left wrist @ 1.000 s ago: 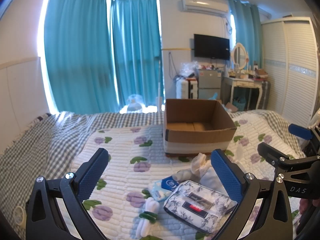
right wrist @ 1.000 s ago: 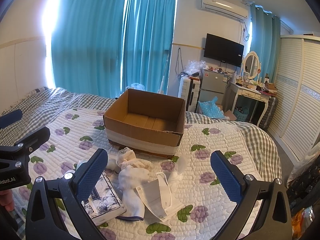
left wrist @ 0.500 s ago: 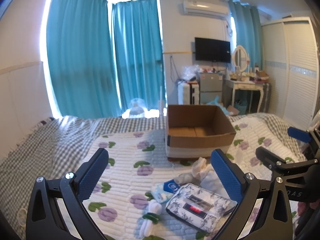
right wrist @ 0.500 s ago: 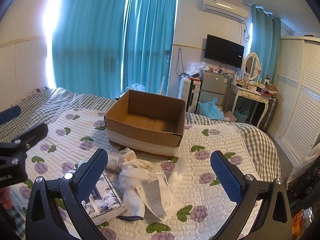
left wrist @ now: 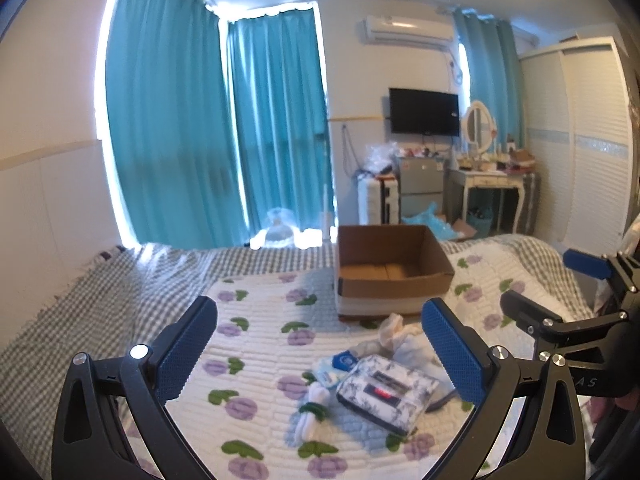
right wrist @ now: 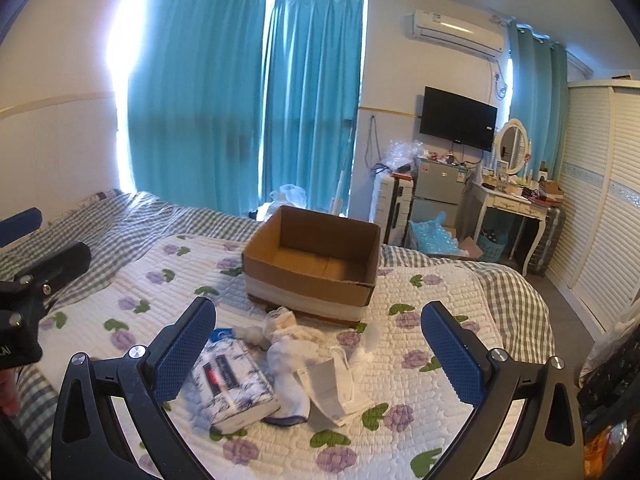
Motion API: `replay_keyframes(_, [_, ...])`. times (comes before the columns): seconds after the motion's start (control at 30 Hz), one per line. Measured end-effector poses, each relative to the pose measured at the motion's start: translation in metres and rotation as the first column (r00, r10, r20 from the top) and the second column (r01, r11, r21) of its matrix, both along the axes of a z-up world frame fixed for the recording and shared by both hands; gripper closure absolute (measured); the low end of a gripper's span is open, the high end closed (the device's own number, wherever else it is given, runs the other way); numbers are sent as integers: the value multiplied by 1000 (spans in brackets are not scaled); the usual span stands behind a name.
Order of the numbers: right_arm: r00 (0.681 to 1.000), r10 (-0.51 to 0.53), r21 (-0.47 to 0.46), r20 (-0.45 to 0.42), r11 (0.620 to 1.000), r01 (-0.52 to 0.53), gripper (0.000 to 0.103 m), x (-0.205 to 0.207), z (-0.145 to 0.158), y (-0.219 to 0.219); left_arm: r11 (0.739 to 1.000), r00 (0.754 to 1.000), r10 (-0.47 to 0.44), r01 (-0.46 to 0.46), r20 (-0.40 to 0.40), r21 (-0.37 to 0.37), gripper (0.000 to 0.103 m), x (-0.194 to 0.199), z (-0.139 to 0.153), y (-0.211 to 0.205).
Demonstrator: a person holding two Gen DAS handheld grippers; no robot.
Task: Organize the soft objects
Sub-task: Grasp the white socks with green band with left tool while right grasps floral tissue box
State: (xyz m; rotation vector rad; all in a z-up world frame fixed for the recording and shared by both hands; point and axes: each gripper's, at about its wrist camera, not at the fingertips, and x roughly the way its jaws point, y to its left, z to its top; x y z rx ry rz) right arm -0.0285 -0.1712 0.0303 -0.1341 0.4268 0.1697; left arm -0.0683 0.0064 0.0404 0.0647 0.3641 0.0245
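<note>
An empty cardboard box (left wrist: 394, 268) (right wrist: 316, 264) stands on the quilted bed. In front of it lies a pile of soft items: a floral tissue pack (left wrist: 386, 392) (right wrist: 232, 384), white socks (right wrist: 288, 364) (left wrist: 394, 336), a white face mask (right wrist: 334, 388), a small blue-white packet (left wrist: 338, 364) and a rolled white cloth with green band (left wrist: 314, 408). My left gripper (left wrist: 320, 352) is open and empty, held above the pile. My right gripper (right wrist: 318, 352) is open and empty, also above the pile. The right gripper shows at the right edge of the left wrist view (left wrist: 568, 304).
The bed carries a white quilt with purple flowers (right wrist: 420, 360) over a grey checked blanket (left wrist: 100, 300). Teal curtains (left wrist: 200, 140), a small fridge (right wrist: 438, 192), a white dressing table (right wrist: 512, 204) and a wardrobe (right wrist: 600, 208) stand beyond the bed.
Both grippers have risen and drawn back a little, so the box and pile sit lower and smaller in view. Both stay open. Nothing on the bed has moved.
</note>
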Motion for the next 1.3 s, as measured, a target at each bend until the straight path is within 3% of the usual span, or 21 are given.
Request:
replay_keyframes(0.2, [998,43,-35,-49,998,-45,0,-5,-13,14,1000,996,20,-19,-84,6,0,10,-30,9])
replay_keyframes(0.37, [986,95,-86,-140,990,-108,0,12,-46,37,998,982,61,-62,-181,0,0,26,-67,25])
replay_keyframes(0.67, [916,185,-86,-355,969,-230,1,46,-130,75,993,928,117,-114,-353,31,0,59,-130,48])
replay_keyframes(0.73, [896,196,-81,-398,965,-248,11,54,-149,81,993,921,119,-113,-370,39,0,62,-138,50])
replay_keyframes(0.8, [880,186,-89,-437,965,-247,11,62,-165,85,993,915,118,-111,-385,39,0,65,-143,51])
replay_keyframes(0.97, [855,162,-87,-492,968,-233,26,77,-188,84,994,901,107,-104,-421,32,0,71,-150,52])
replay_keyframes(1.03, [858,173,-63,-483,971,-232,32,76,-185,82,995,900,101,-94,-423,38,0,72,-151,49])
replay_keyframes(1.13, [878,180,-62,-444,971,-231,56,71,-174,77,995,903,96,-83,-419,49,0,73,-150,44])
replay_keyframes(1.3, [893,196,-40,-406,972,-231,64,68,-159,69,998,904,61,-58,-422,21,2,86,-154,35])
